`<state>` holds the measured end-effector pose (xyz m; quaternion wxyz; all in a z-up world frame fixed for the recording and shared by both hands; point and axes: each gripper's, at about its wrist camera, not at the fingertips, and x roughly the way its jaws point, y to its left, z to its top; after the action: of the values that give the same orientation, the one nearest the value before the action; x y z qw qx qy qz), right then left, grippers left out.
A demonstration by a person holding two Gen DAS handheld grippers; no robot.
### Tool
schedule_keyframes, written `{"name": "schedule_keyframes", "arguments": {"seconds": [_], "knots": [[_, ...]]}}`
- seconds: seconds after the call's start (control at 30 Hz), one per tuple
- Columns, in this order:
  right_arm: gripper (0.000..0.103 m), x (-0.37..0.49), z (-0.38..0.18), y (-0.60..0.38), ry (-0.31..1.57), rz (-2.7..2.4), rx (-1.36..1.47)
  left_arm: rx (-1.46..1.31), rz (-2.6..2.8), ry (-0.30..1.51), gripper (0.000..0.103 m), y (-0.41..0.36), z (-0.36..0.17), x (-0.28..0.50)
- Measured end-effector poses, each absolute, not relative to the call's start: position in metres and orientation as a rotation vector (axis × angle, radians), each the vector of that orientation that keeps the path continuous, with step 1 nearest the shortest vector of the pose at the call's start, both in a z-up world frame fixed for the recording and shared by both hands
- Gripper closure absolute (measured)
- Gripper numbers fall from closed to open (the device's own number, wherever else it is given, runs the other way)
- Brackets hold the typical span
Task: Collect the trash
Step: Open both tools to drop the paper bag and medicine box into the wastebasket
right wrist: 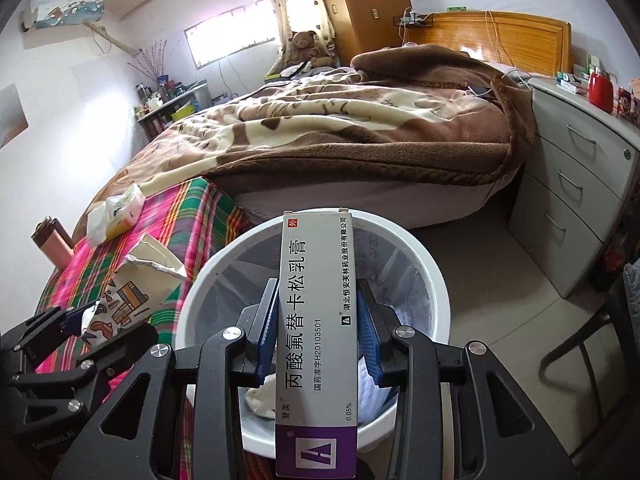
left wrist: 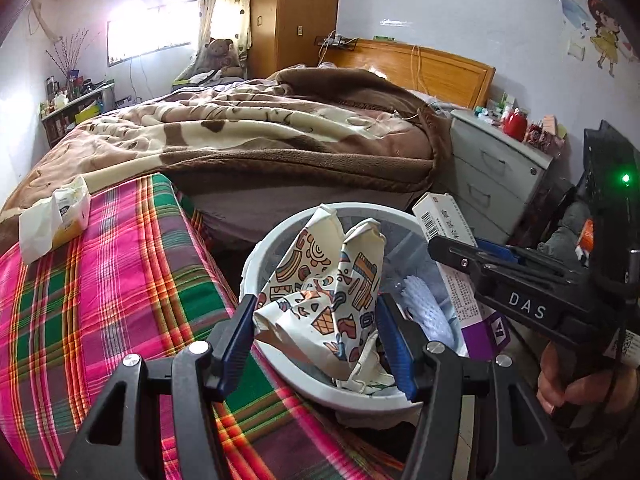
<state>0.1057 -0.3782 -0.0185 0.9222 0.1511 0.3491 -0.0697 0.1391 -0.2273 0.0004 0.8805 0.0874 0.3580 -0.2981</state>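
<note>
Right wrist view: the right gripper point(right wrist: 316, 338) is clenched on a long ointment box point(right wrist: 316, 320), its fingers point(right wrist: 267, 334) pressing the two narrow sides about midway along. The box's long axis runs straight ahead along the fingers, and its far end reaches the far rim of the white bin point(right wrist: 434, 276), so it hangs over the opening. The left wrist view shows this gripper coming in from the right, roughly level.

The left gripper point(left wrist: 316, 336) grips a crumpled patterned bag point(left wrist: 320, 292), held upright over the bin's near-left rim beside the plaid-covered bed point(left wrist: 100, 300). A tissue pack point(left wrist: 56, 220) lies far left on the plaid cloth, well apart from both grippers.

Judging from this, both pieces are ready to drop; the box sits more squarely over the opening.
</note>
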Motion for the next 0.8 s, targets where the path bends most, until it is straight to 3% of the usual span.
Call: {"name": "schedule_keyframes", "arguments": {"seconds": [0.4,0.53,0.6,0.67,0.8], "knots": [[0.066,0.112,-0.027,-0.391,0.744,-0.146,0.319,0.181,-0.628,0.770,0.041,-0.252,-0.008,0.145],[0.065,0.113,-0.028,-0.392,0.750,-0.135,0.312,0.183,-0.626,0.770,0.028,-0.254,-0.009,0.145],[0.062,0.111,-0.027,-0.392,0.746,-0.143,0.304,0.180,-0.620,0.767,0.027,-0.253,-0.008,0.144],[0.046,0.109,-0.026,-0.393,0.738,-0.142,0.309,0.176,-0.622,0.768,0.025,-0.252,-0.007,0.143],[0.044,0.103,-0.023,-0.394,0.717,-0.152,0.322,0.166,-0.612,0.773,0.023,-0.248,-0.006,0.140]]}}
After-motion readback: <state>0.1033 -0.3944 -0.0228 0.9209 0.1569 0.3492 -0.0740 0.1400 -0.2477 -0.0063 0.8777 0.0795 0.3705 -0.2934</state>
